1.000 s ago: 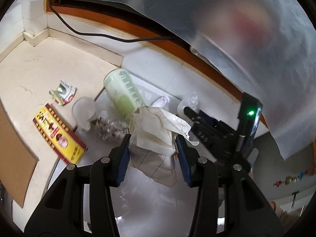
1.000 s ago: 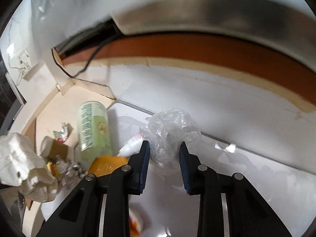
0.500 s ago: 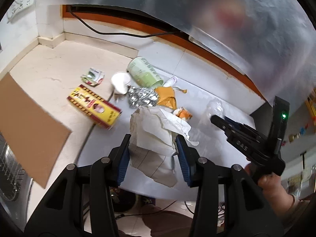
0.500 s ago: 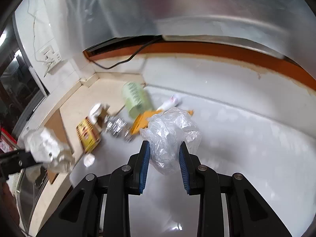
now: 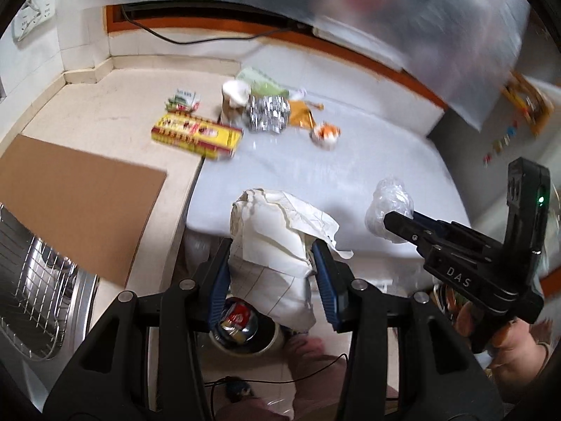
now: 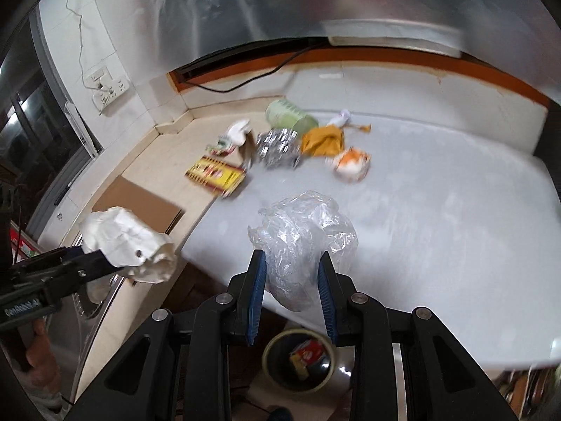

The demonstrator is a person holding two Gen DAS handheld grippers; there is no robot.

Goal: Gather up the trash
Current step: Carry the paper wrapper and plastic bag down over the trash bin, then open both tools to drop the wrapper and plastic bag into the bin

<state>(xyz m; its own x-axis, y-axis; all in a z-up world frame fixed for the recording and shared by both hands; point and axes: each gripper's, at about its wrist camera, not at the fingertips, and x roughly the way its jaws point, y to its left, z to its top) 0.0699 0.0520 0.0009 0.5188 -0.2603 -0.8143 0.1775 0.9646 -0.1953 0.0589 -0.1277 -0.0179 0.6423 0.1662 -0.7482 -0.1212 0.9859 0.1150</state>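
Observation:
My left gripper [image 5: 271, 249] is shut on a crumpled white paper wad [image 5: 277, 238], held off the white table's front edge above a round trash bin [image 5: 245, 333] on the floor. It also shows in the right wrist view [image 6: 115, 263] with the paper [image 6: 126, 242]. My right gripper [image 6: 291, 263] is shut on a crumpled clear plastic bag [image 6: 301, 238], above the bin [image 6: 301, 361]. More trash lies at the back: a yellow box [image 5: 198, 135], foil wrapper [image 5: 268, 114], green cup [image 6: 287, 117], orange packet [image 6: 322, 140].
A brown cardboard sheet [image 5: 73, 200] lies on the beige counter at left, with a metal dish rack [image 5: 31, 294] below it. A black cable [image 5: 196, 37] runs along the back wall. A person's foot [image 5: 305, 347] is beside the bin.
Both grippers have pulled back from the trash pile, carrying the paper and the plastic bag to the table's front edge, over the bin on the floor.

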